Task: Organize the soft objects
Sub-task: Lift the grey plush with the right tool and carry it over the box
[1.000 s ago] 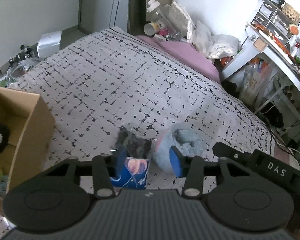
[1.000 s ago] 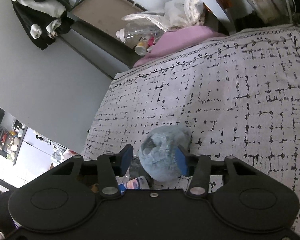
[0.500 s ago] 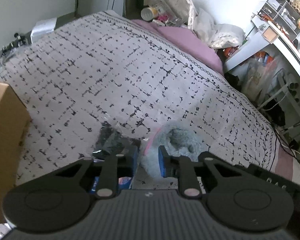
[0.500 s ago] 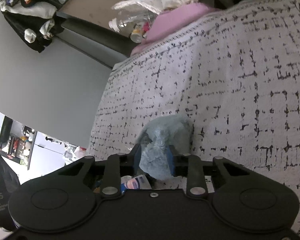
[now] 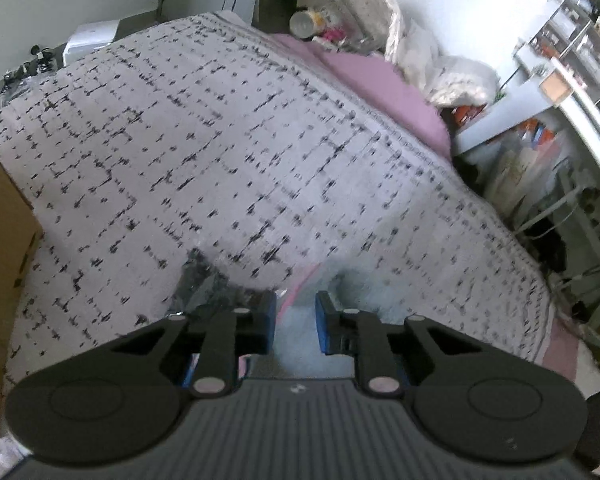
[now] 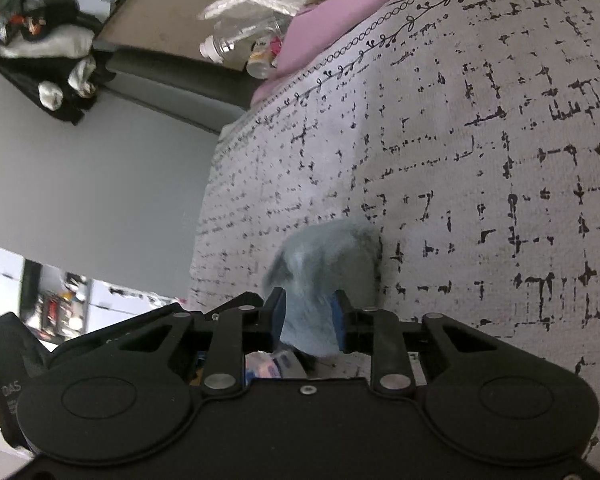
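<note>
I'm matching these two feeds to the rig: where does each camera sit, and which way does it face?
Left wrist: on the left gripper, facing down along its jaws across the patterned bedspread toward the desk; a cardboard box at left.
Right wrist: on the right gripper, rolled view toward the wall; jaws pinch the blue plush.
Shared: bedspread, blue plush, pink pillow.

The left gripper pinched the clear packet near the bedspread's front edge, blue plush just beside it.
</note>
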`<action>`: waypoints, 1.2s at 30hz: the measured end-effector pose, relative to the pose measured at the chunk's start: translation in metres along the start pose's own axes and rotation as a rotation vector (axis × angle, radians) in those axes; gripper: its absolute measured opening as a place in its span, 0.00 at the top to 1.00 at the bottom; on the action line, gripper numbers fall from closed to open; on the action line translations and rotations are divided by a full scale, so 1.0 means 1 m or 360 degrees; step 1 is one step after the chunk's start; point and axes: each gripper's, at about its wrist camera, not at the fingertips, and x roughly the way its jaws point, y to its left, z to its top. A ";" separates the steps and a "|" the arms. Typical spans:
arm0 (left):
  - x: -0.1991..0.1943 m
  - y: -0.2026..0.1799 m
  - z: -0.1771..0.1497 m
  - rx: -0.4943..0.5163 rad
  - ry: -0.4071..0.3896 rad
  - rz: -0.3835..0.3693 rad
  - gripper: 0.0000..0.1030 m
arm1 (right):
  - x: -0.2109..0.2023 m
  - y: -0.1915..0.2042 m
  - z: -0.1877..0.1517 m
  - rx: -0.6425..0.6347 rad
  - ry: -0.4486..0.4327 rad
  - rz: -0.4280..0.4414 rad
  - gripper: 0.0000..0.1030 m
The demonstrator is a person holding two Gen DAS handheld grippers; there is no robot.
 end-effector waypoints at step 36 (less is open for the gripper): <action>-0.010 0.008 -0.021 -0.0156 0.0019 -0.0096 0.82 | -0.002 0.010 -0.013 -0.0111 -0.0030 -0.0093 0.78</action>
